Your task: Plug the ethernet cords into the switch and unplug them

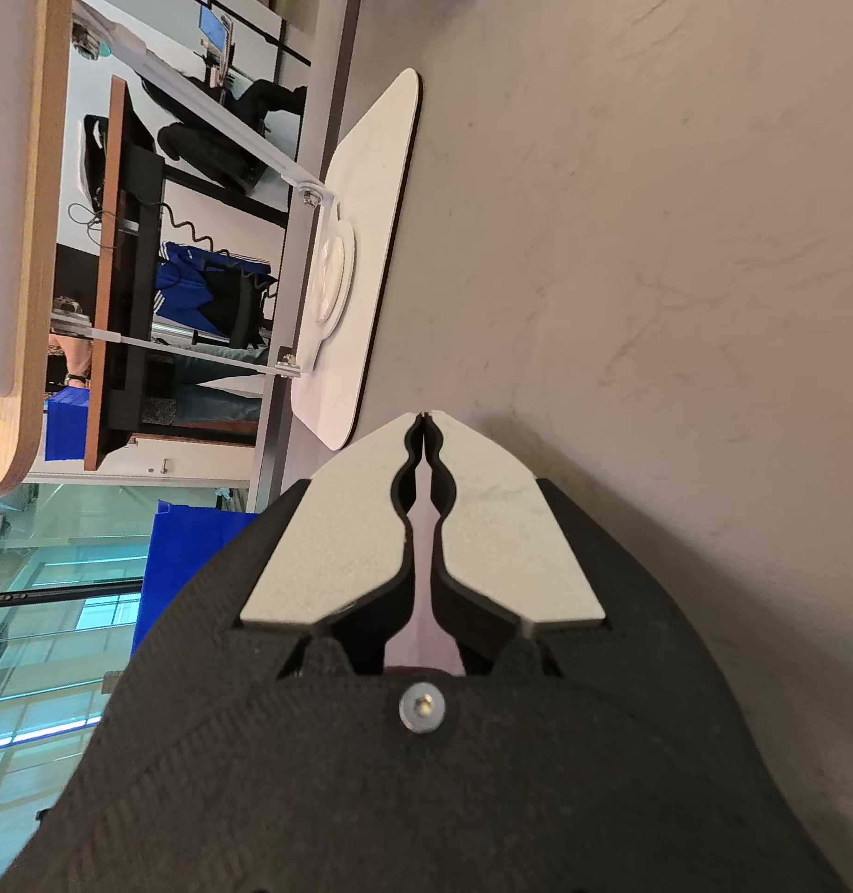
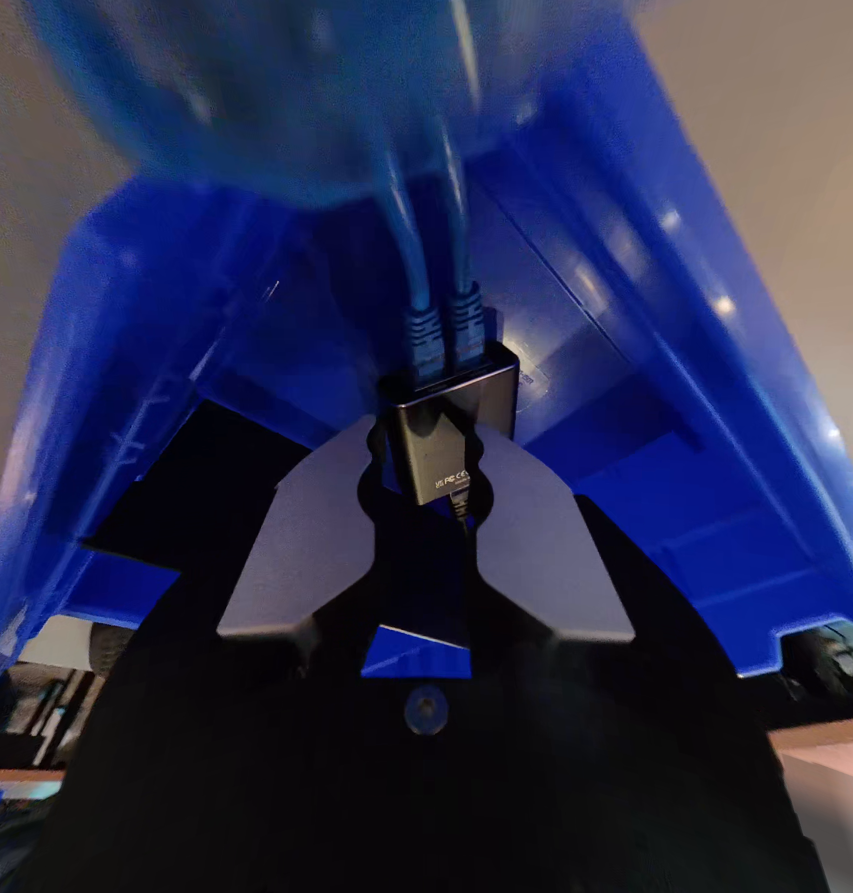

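Observation:
In the right wrist view my right gripper [image 2: 426, 437] is shut on a small grey metal switch [image 2: 434, 449], with both pads pressed on its sides. Two blue ethernet cords [image 2: 426, 338] [image 2: 468, 328] are plugged side by side into the switch's far end and run up out of view, blurred. A thin black cable [image 2: 463, 519] leaves the switch's near end. The switch is held over the inside of a blue plastic bin [image 2: 656, 386]. In the left wrist view my left gripper [image 1: 423, 415] is shut, its tips touching with nothing between them, beside a beige table [image 1: 656, 241].
The left wrist view is turned on its side. A white board [image 1: 366, 290] with a clear acrylic stand [image 1: 289, 372] lies on the table beyond the left gripper. Behind it are desks, chairs and another blue bin [image 1: 183, 555]. The blue bin's walls surround the right gripper. My hands' fingertips stand some 50 cm from each other.

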A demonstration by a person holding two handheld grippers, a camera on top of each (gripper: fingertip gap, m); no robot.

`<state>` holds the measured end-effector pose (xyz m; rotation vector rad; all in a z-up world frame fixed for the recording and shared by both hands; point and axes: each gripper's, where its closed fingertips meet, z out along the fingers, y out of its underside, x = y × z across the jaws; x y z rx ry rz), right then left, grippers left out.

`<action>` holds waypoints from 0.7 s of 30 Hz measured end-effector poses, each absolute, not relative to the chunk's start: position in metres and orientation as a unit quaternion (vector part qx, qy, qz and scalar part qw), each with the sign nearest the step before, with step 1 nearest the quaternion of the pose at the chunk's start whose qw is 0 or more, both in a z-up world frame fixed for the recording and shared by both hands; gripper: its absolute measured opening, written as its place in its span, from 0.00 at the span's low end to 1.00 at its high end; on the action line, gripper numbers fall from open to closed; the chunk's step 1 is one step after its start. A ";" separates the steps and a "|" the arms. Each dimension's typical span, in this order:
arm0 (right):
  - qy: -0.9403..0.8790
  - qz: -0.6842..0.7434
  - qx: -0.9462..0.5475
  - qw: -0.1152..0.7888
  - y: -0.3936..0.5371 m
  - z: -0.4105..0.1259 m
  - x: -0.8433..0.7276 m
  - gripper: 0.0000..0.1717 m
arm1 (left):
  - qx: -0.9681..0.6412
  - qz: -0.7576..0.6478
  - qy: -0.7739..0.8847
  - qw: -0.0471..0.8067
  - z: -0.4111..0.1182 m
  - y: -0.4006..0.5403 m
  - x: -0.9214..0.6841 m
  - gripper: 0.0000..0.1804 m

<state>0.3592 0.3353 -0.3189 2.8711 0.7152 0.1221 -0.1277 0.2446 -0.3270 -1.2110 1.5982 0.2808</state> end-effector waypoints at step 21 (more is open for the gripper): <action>0.215 -0.053 0.943 -0.249 0.374 -0.224 0.316 0.36 | -0.510 0.115 0.667 0.531 -0.330 0.254 -0.124 0.00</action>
